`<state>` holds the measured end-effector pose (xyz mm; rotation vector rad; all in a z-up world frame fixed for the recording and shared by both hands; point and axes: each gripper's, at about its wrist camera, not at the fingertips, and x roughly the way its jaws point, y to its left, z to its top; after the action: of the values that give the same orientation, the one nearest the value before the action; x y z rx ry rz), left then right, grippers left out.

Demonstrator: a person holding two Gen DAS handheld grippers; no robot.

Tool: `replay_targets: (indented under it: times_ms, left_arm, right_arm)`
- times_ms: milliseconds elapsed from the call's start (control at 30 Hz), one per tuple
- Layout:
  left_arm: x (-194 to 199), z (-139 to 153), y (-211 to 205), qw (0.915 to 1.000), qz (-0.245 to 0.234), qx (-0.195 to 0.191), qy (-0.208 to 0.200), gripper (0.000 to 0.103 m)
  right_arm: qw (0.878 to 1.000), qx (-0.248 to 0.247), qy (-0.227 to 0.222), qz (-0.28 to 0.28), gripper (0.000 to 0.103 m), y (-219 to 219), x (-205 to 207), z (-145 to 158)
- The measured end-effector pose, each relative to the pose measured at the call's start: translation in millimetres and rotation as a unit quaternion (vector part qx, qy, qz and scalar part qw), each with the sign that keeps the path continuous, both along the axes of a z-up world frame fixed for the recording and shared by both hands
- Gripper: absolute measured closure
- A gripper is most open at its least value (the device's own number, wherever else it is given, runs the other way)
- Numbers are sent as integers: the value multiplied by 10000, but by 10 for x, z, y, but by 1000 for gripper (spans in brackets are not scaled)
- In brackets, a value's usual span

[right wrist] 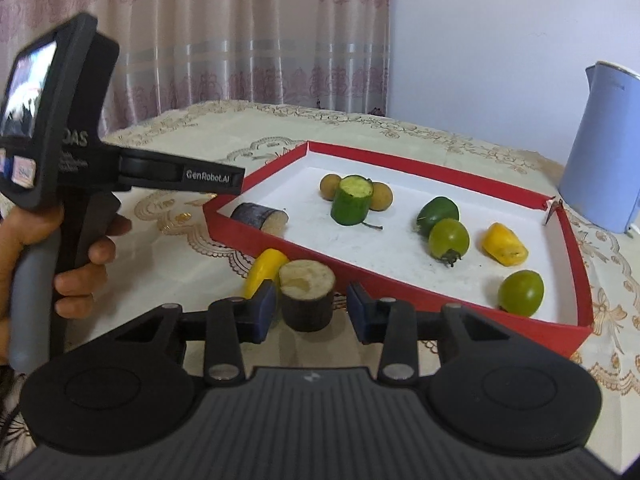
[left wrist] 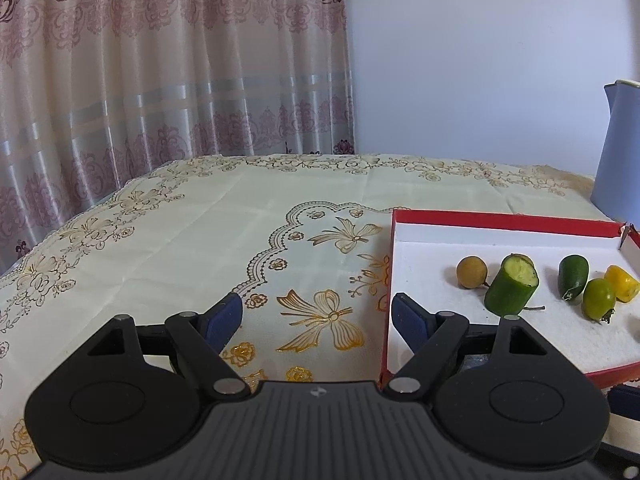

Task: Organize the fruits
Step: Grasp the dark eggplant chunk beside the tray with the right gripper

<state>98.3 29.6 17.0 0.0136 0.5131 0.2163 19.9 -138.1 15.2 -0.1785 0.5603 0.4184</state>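
Note:
A red tray [right wrist: 420, 290] with a white lining holds a cut cucumber piece [right wrist: 352, 200], two brown longans [right wrist: 330, 186], a dark green fruit [right wrist: 438, 210], two green round fruits [right wrist: 448, 238], a yellow pepper piece [right wrist: 504, 244] and a dark eggplant piece [right wrist: 260, 216]. On the cloth in front of the tray stand a dark eggplant stub [right wrist: 307, 294] and a yellow pepper piece [right wrist: 264, 270]. My right gripper [right wrist: 312, 310] is open, its jaws on either side of the stub. My left gripper [left wrist: 316, 318] is open and empty, over the tray's left edge [left wrist: 388, 292].
A blue kettle [right wrist: 600, 148] stands behind the tray at the right. The table carries a cream cloth with gold butterflies [left wrist: 200, 240]. A patterned curtain [left wrist: 160, 60] hangs behind. The left handheld device and the hand on it [right wrist: 60, 208] sit at the left in the right wrist view.

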Motion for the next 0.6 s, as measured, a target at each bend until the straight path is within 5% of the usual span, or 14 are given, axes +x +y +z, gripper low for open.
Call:
replay_targets:
  times_ms: [600]
  left_arm:
    - [-4, 3, -23, 10000, -29, 40, -16, 21]
  right_arm:
    - [9998, -117, 27, -144, 73, -206, -134, 20]
